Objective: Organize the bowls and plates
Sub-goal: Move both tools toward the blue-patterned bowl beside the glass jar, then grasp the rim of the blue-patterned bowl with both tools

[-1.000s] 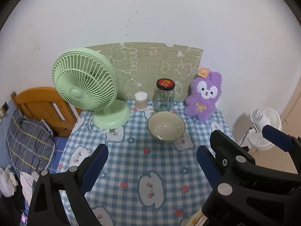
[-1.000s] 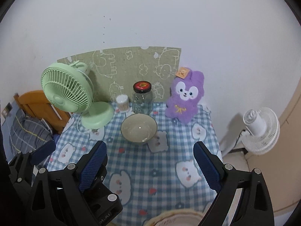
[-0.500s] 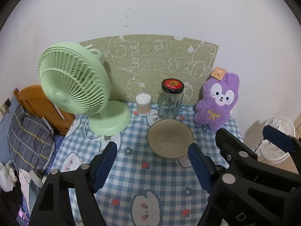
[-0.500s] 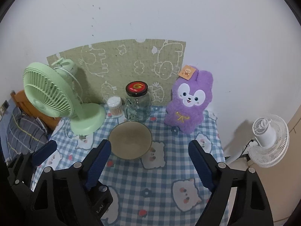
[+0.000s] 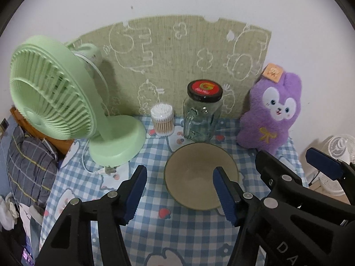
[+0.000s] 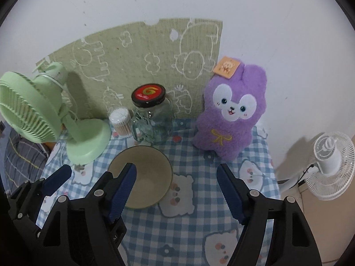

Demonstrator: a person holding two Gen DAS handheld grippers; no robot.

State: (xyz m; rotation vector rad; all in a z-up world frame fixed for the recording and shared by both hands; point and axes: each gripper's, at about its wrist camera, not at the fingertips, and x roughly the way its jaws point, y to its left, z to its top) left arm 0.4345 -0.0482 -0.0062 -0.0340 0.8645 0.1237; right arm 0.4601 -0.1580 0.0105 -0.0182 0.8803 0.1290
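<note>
A beige bowl (image 5: 195,173) stands empty on the blue checked tablecloth (image 5: 155,228), in front of a glass jar. It also shows in the right wrist view (image 6: 146,173). My left gripper (image 5: 179,194) is open and empty, just above the bowl's near side, its right finger over the bowl. My right gripper (image 6: 177,194) is open and empty, to the right of the left one, its left finger over the bowl. No plate is in view now.
A green desk fan (image 5: 66,106) stands at the left. A cotton swab tub (image 5: 162,119), a red-lidded glass jar (image 5: 202,110) and a purple plush rabbit (image 5: 270,115) line the back wall. A white floor fan (image 6: 328,161) stands beyond the table's right edge.
Both grippers have moved forward and down toward the bowl, which now sits between and under their fingers. Both stay open.
</note>
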